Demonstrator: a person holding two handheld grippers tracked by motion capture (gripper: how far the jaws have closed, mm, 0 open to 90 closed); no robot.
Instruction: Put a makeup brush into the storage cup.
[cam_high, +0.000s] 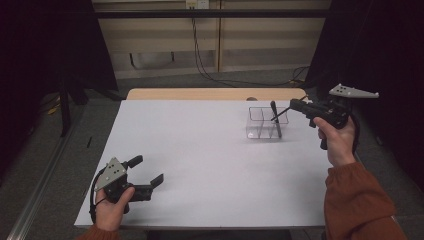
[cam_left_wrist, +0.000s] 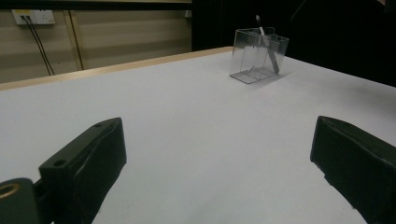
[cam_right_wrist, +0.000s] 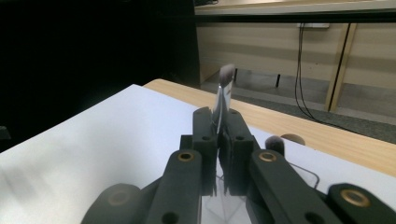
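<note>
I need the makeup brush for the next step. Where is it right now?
In the high view, the makeup brush is at the table's far right, clamped in the right gripper over the clear organizer.

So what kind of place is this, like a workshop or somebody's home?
Probably a lab or recording setup, not a home. A bare white table sits between dark curtains, cables hang from wall sockets, and the person holds a camera-fitted gripper in each hand.

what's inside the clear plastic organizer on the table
A dark makeup brush stands tilted in the clear organizer, gripped by the right gripper. Its lower end is hidden behind the jaws in the right gripper view.
</note>
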